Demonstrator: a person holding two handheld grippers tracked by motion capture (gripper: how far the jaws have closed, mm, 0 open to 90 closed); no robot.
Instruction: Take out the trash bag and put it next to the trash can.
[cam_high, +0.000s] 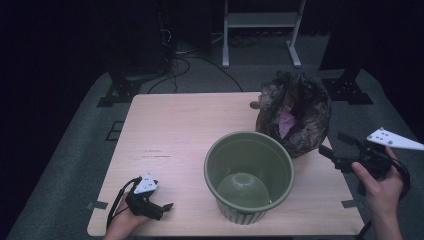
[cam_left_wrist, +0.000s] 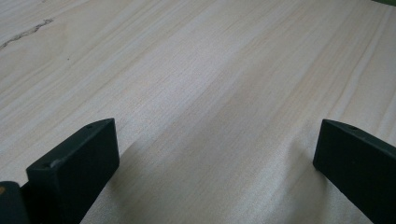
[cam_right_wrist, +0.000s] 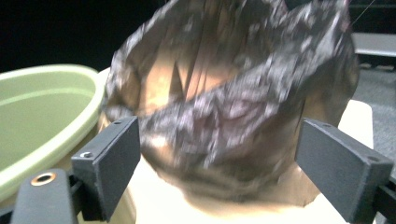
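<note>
1. The right tool (cam_high: 336, 149) is gaping wide, empty, facing the crumpled dark bag (cam_high: 295, 112).
2. That bag is sitting far right on the surface (cam_high: 170, 130), touching the green bucket (cam_high: 248, 175).
3. The left tool (cam_high: 160, 207) is resting wide open, near left.

Left of your right gripper (cam_high: 334, 144), a green bucket (cam_high: 248, 175) stands upright on the pale wooden table (cam_high: 170, 130). Far beyond that gripper, a white stand (cam_high: 261, 20) rises from the grey floor (cam_high: 75, 150), with black cables (cam_high: 185, 62) trailing off to its left.
</note>
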